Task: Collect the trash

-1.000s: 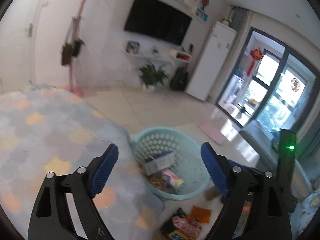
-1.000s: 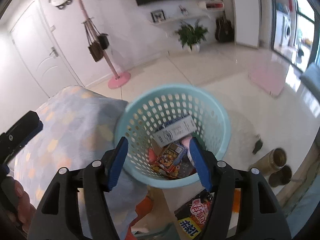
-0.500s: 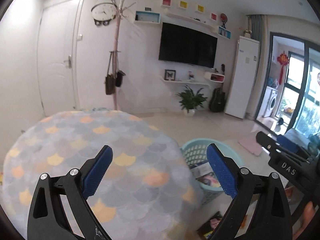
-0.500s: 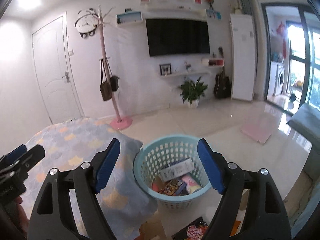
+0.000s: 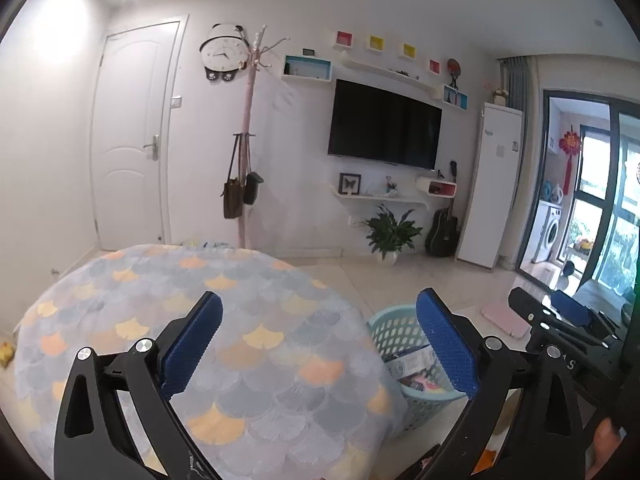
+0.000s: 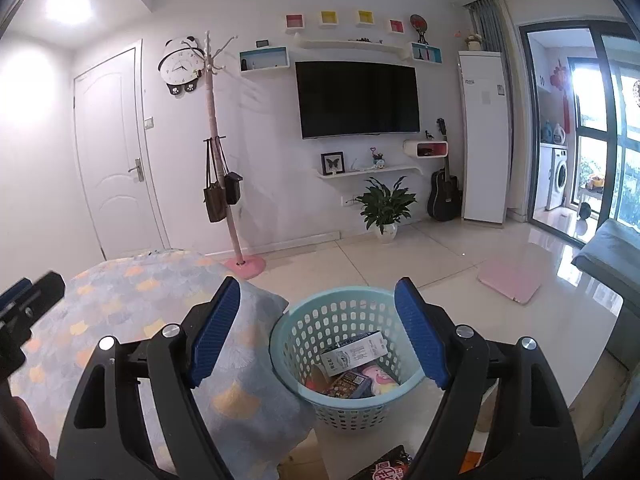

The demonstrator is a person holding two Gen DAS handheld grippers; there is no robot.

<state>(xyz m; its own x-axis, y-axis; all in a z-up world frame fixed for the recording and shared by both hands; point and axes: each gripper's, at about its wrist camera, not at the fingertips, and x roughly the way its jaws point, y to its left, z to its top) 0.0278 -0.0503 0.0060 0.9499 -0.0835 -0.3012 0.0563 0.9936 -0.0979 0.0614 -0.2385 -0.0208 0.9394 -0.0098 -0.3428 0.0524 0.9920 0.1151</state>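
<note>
while jaws open, left gripper [image 5: 318, 344] points slightly downward, empty.

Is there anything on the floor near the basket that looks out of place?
Yes. A red snack wrapper lies on the floor tiles in front of the light blue laundry basket, not inside it with the other packaging. Something orange shows beside it, too hidden to identify.

No legible text beyond a faint "A S" on the right claw [image 5: 568, 320].

Both wrist views forward, sharing basket [image 6: 344, 360]
</note>
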